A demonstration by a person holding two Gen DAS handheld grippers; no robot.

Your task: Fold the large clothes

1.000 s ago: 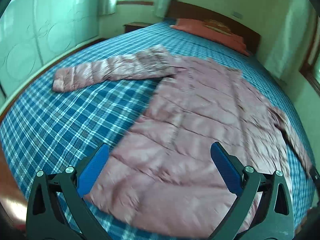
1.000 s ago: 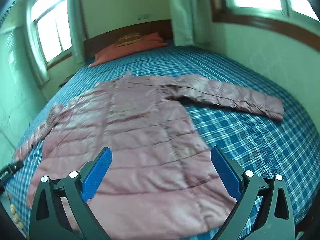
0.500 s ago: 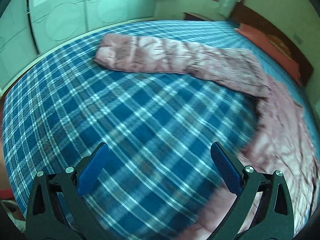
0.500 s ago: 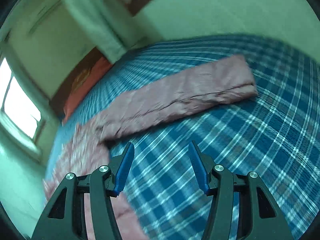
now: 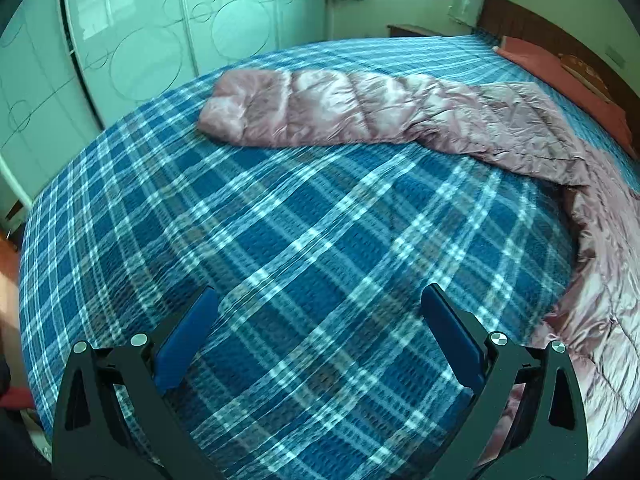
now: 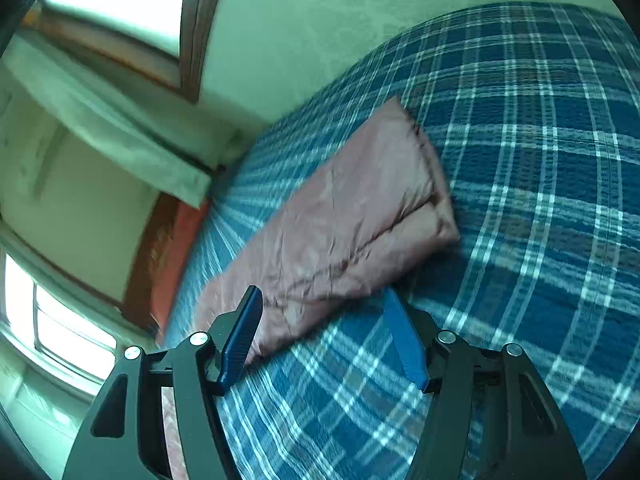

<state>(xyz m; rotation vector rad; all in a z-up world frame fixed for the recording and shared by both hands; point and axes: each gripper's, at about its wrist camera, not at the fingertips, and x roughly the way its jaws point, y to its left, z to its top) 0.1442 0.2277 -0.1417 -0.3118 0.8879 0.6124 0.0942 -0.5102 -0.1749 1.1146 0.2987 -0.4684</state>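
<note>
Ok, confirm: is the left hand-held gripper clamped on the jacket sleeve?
No, the left hand-held gripper stands open over bare plaid bedspread, apart from the sleeve.

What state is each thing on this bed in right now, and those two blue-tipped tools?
Pink jacket: unfolded, flat on the bed.
Left sleeve: stretched straight out.
Right sleeve: stretched out, untouched.
Left tool: open, empty, above bare bedspread.
Right tool: opening, nothing gripped, at the right sleeve's edge.

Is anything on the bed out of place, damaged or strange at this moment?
Nothing stands out. The pink quilted jacket lies flat on the blue plaid bedspread with its sleeve stretched out, wrinkled but not torn. Nothing is spilled.
</note>
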